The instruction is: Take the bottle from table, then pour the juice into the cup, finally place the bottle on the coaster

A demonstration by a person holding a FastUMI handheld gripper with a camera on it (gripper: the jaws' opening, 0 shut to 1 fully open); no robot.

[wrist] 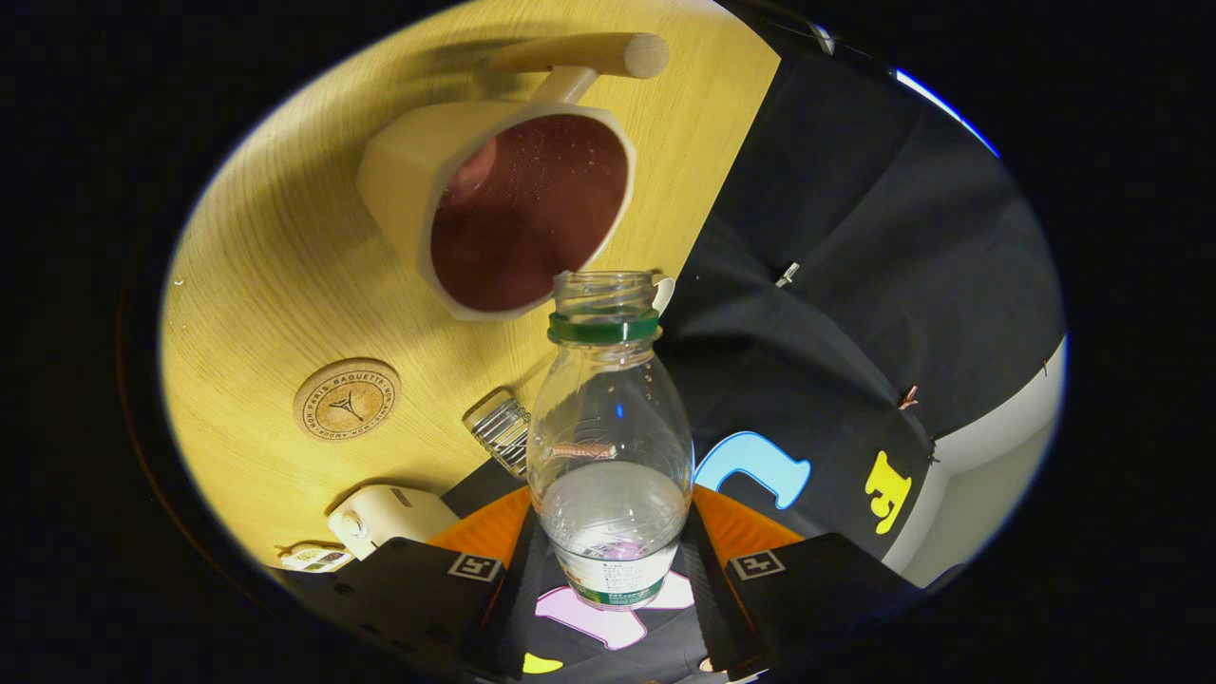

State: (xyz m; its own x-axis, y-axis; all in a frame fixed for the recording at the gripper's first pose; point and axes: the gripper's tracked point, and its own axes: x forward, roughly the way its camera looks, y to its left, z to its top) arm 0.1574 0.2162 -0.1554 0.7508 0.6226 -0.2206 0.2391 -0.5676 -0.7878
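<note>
Gripping the clear plastic bottle [609,446] at frame bottom, the hand-held gripper [613,570] is needing steady tilt toward the cream cup [503,204] at upper centre.

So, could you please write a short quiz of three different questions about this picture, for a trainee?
1. True or false: the clear plastic bottle is held between the gripper fingers.
2. What closes the bottle's mouth? A) a green cap B) nothing, only a green ring remains
3. Which object lies flat on the yellow wooden table, beside the cream cup with its wooden handle?

Key: 1 true; 2 B; 3 the round cork coaster.
</note>
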